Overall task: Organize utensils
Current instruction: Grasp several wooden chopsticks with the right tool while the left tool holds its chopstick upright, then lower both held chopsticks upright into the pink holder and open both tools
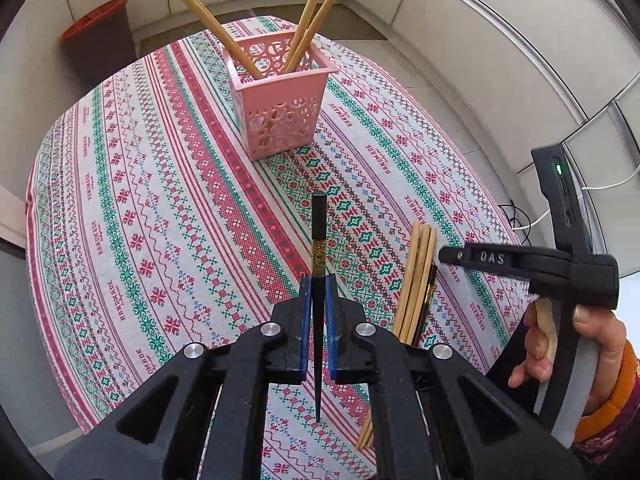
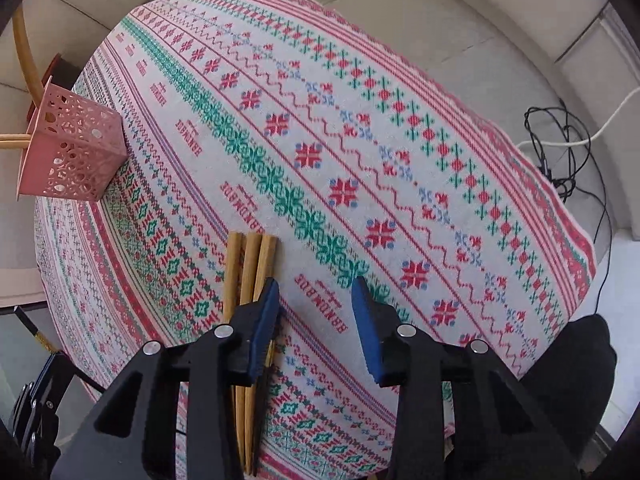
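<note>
Left gripper (image 1: 316, 300) pinches a black chopstick (image 1: 319, 240) above the tablecloth (image 1: 160, 200). Right gripper (image 2: 316, 312) stands spread — nothing between its pads, wooden chopsticks (image 2: 252, 264) beside its left finger.

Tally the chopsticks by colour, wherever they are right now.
Wooden chopsticks: 6 (3 in the pink basket, 3 on the tablecloth)
Black chopsticks: 2 (1 in the left gripper, 1 beside the wooden ones on the tablecloth)
Total: 8 in view
</note>
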The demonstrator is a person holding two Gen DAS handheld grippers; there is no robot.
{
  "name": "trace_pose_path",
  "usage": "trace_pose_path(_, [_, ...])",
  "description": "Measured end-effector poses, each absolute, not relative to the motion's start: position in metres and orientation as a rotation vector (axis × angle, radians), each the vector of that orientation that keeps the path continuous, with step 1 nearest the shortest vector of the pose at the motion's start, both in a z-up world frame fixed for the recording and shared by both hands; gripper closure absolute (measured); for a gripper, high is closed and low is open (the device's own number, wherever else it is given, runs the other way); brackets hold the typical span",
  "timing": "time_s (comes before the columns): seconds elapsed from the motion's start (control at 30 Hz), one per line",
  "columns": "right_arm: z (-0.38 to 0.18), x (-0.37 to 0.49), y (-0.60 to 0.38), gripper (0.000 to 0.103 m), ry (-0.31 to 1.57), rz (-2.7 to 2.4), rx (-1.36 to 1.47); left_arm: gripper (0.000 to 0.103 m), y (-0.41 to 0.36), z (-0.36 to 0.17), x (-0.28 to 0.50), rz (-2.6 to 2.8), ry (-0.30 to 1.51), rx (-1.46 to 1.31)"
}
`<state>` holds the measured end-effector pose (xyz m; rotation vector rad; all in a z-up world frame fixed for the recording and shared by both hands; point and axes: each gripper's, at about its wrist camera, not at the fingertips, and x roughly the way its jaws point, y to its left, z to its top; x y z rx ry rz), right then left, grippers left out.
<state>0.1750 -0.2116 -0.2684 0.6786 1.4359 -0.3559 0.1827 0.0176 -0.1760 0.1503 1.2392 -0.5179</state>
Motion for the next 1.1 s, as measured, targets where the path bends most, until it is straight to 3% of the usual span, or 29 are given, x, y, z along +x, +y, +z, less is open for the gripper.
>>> trace_pose_path(0.63, [-0.272, 0.173, -0.162, 0.063, 1.424, -0.463, 0.598, 0.097, 0.019, -0.174, 0.183, -0.489, 1.225, 0.114])
trace_pose_path(0.7, [-0.27, 0.174, -0.153, 0.07, 1.383, -0.474, 0.575, 0.097, 0.02, -0.171, 0.182, -0.482, 1.215, 0.105])
trace_pose_path(0.73, [-0.27, 0.175, -0.146, 0.078, 1.362, -0.475, 0.563, 0.097, 0.022, -0.169, 0.181, -0.478, 1.207, 0.096])
trace_pose_path(0.77, [-0.27, 0.175, -0.145, 0.093, 1.338, -0.461, 0.562, 0.097, 0.023, -0.167, 0.181, -0.475, 1.197, 0.086])
trace_pose_path(0.93, [-0.262, 0.167, -0.155, 0.096, 1.222, -0.35, 0.675, 0.097, 0.031, -0.151, 0.169, -0.46, 1.124, 0.035])
trace_pose_path(1.1, [-0.212, 0.152, -0.154, 0.096, 1.062, -0.238, 0.635, 0.097, 0.035, -0.122, 0.152, -0.45, 1.006, -0.017])
